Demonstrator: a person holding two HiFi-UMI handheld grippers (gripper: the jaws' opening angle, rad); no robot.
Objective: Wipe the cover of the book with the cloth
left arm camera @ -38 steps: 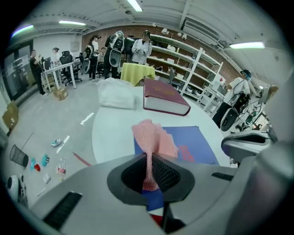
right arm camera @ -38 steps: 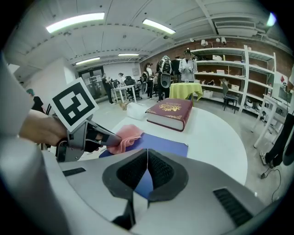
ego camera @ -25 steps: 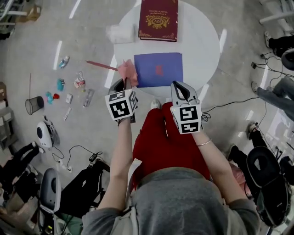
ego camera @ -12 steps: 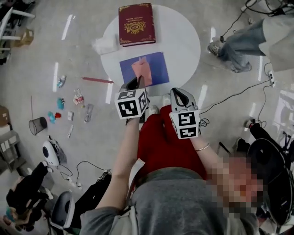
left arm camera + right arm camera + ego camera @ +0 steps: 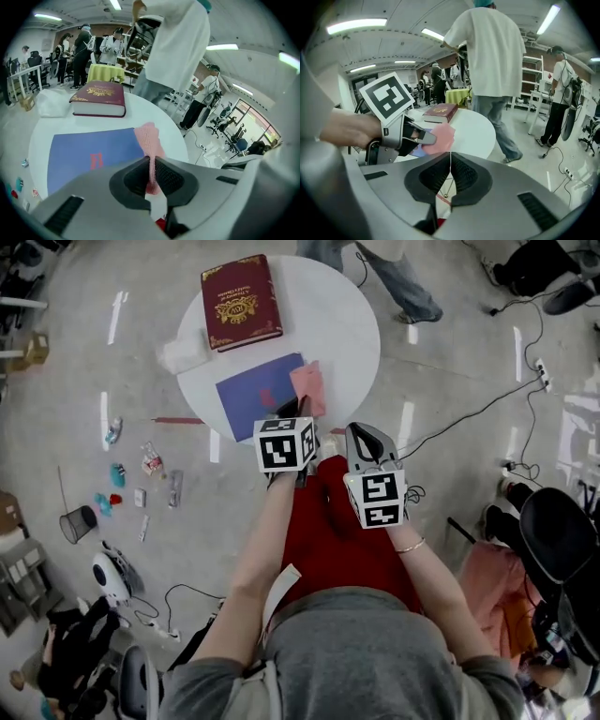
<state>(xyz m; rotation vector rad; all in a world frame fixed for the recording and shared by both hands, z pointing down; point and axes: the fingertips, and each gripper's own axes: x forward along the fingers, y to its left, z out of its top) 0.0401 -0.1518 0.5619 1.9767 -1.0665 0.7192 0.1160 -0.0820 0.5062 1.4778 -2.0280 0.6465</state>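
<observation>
1. The round white desk (image 5: pixel 356 324) is carrying everything. The blue book is lying at its near edge, closest to the person.
2. The blue book (image 5: pixel 253 395) is lying flat and closed, cover up, with a small red mark near its middle. Since the cloth is at this one, it is judged to be the book to wipe.
3. A maroon book (image 5: pixel 241 302) is resting beyond the blue book on the far-left part of the desk, well apart from it.
4. The left gripper (image 5: pixel 151 161) is hovering at the blue book's near right corner. Its jaws are pressing almost together on a fold of the cloth.
5. The right gripper (image 5: pixel 450 161) is waiting to the right of the blue book and nearer the person, off the desk. Its jaws are meeting with nothing between them.
6. The pink cloth (image 5: pixel 308 387) is sticking out of the left jaws over the blue book's right edge, partly above bare desk. Whether it is pressing on the cover cannot be told.
7. A white crumpled bundle (image 5: pixel 183 354) is sitting just left of the blue book's far corner.
8. Progress, as a judgement: the cloth is gripped and brought to the cover, so wiping is under way or just starting. Most of the cover, leftward of the cloth, is lying bare and is probably waiting for passes.
</observation>
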